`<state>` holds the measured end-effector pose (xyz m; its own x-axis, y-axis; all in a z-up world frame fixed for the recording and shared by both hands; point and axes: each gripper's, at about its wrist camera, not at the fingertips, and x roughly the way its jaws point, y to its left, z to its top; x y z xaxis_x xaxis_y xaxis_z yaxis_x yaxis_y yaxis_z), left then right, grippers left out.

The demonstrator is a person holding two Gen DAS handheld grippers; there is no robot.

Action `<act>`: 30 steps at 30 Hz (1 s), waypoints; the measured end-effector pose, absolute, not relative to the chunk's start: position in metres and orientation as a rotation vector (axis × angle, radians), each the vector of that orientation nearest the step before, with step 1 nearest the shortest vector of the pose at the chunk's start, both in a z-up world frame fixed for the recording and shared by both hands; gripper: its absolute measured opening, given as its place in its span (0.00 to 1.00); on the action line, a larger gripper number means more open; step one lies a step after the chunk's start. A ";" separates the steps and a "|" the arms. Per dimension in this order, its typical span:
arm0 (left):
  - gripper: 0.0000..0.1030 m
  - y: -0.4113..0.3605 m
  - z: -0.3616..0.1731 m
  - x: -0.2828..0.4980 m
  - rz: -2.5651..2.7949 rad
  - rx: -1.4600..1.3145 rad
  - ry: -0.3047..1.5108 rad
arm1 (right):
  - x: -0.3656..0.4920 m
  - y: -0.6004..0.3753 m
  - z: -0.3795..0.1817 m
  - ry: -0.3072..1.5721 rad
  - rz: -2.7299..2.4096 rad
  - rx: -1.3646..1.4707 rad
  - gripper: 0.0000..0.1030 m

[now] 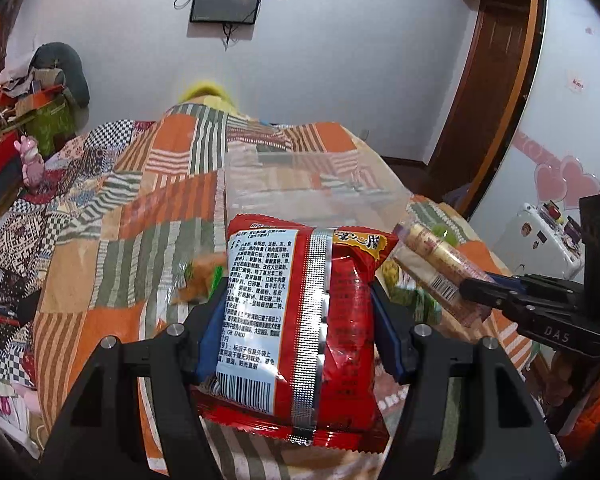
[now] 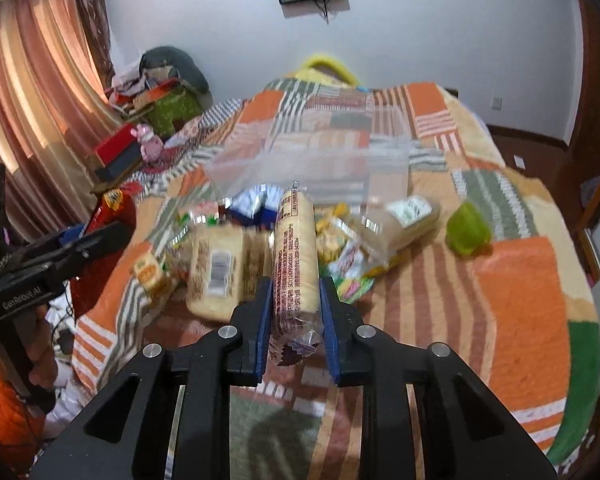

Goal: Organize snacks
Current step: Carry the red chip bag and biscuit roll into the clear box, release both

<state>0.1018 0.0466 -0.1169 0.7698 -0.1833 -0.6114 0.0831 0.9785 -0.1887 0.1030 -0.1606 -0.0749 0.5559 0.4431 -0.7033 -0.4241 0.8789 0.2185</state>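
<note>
The bed [image 2: 520, 280], under a patchwork blanket of orange, green and cream, serves as the sorting ground, and the snacks lie loose across its middle. A clear plastic bag [image 2: 312, 168] lies flat on the far side of the pile, probably the container meant to receive the snacks, though its mouth cannot be made out. The loose snack pile [image 2: 340, 236] sits just near of the bag: pale cracker packs, a small blue packet and a green item off to the right. The left tool [image 1: 300, 312] pinches a red noodle packet [image 1: 332, 320] across its width, back label up, lifted clear of the blanket so it can be carried. The right tool [image 2: 296, 312] grips a cracker roll [image 2: 294, 256] near its crimped end, the long axis pointing far toward the bag, an orientation that would suit sliding it in endwise. Both held items hang above the near side of the pile.
</note>
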 end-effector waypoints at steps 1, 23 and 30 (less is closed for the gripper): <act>0.62 0.046 -0.114 0.104 -0.144 -0.153 0.671 | 0.105 -0.161 -0.071 0.821 0.512 0.025 0.20; 0.62 0.060 -0.070 0.199 -0.053 -0.144 0.564 | 0.174 -0.162 -0.025 0.617 0.453 0.038 0.20; 0.62 0.060 -0.078 0.245 -0.032 -0.132 0.593 | 0.205 -0.153 -0.036 0.629 0.434 0.015 0.20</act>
<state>0.2454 0.0603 -0.0780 0.8289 -0.0678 -0.5553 -0.0080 0.9911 -0.1330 0.2050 -0.1527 -0.0356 0.7223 0.3970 -0.5663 -0.3882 0.9104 0.1432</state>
